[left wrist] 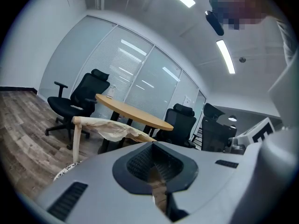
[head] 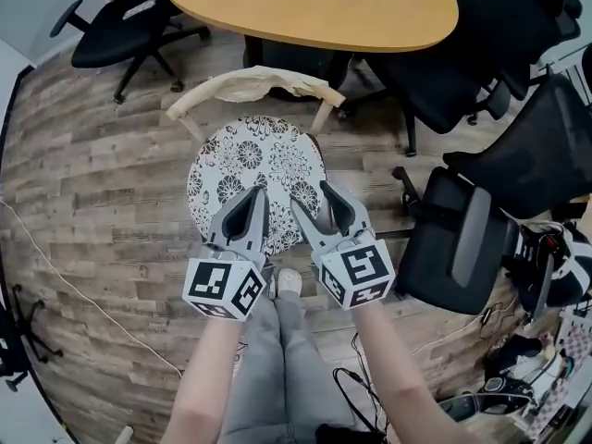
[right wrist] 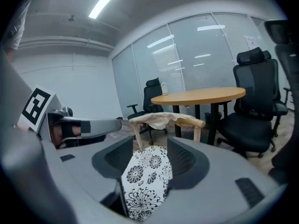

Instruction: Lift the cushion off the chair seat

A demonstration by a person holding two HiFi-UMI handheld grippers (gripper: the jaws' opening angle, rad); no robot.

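The round floral cushion (head: 254, 169) lies flat on the wooden chair (head: 254, 86) seat. Over the cushion's near edge the right gripper (head: 314, 200) has its jaws spread wide, with nothing gripped. Just beside it, the left gripper (head: 248, 203) has its jaws drawn together, empty.

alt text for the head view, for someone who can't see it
Seen from above, a person holds two grippers over the near edge of a round black-and-white floral cushion on a wooden chair, the left gripper shut and the right gripper open. Beyond stand a round wooden table and black office chairs on a plank floor.
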